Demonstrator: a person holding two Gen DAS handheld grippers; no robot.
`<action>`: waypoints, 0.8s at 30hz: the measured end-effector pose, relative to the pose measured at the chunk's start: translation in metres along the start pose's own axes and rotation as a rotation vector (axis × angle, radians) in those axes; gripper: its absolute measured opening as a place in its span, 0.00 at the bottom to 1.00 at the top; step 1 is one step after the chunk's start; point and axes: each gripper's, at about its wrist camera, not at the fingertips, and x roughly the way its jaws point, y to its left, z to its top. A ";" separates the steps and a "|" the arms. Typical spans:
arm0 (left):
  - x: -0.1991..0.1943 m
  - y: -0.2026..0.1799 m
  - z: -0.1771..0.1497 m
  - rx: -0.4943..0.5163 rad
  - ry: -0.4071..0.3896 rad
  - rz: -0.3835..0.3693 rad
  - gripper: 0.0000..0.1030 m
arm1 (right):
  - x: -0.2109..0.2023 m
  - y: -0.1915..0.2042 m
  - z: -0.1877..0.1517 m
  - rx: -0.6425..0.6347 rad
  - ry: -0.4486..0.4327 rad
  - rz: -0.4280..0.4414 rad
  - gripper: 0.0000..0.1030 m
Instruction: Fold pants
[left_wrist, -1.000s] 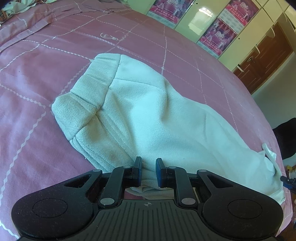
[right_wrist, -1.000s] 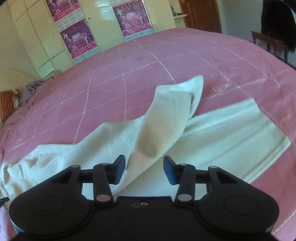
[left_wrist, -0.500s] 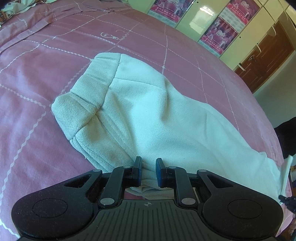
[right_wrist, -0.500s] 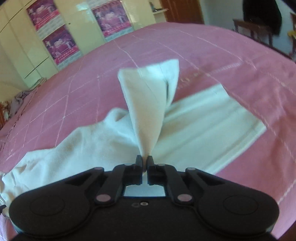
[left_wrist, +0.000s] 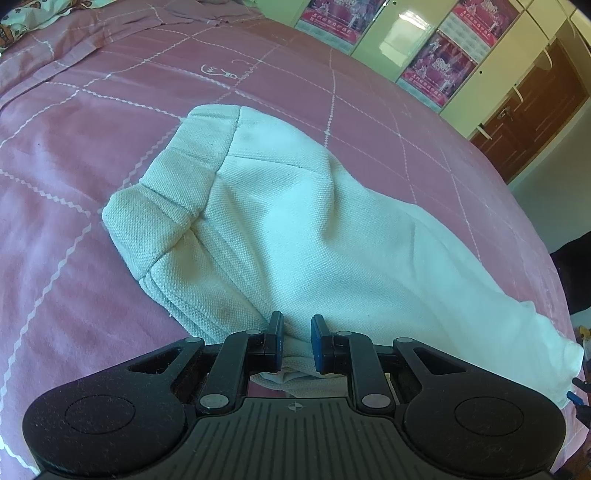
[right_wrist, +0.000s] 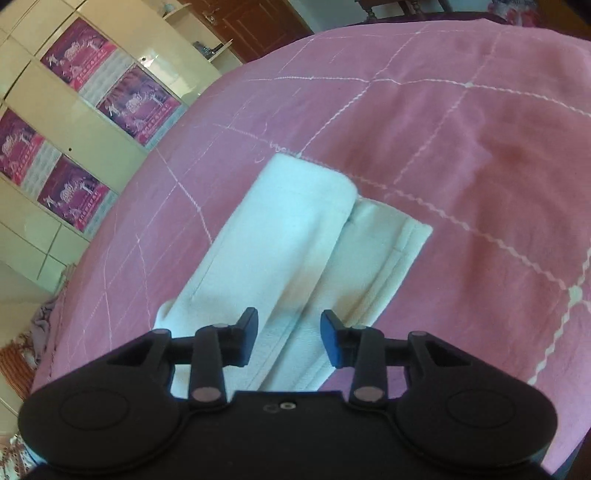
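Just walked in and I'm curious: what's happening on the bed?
A person with a gripper in each hand is folding white pants on a pink bedspread. The left gripper is clamped on the fabric's near edge. The right gripper, jaws just opened, has let go of one leg, now laid over the other.

Colours and patterns on record

Pants (left_wrist: 295, 229): white, waffle-textured weave. Bedspread (left_wrist: 74, 155): pink, crossed by white stitched zigzag grid lines. Wardrobe doors (right_wrist: 85, 122): glossy cream, carrying magenta-purple posters (right_wrist: 136, 105). Door (left_wrist: 532, 114): reddish brown.
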 end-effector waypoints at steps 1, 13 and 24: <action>0.000 0.000 0.001 0.000 0.002 0.001 0.17 | 0.004 -0.006 0.001 0.011 0.004 0.000 0.35; 0.000 -0.002 0.001 -0.003 0.004 0.015 0.17 | 0.018 -0.012 0.022 -0.090 -0.111 0.250 0.07; 0.000 -0.005 -0.001 -0.022 -0.012 0.022 0.17 | -0.064 0.115 0.078 -0.429 -0.251 0.353 0.03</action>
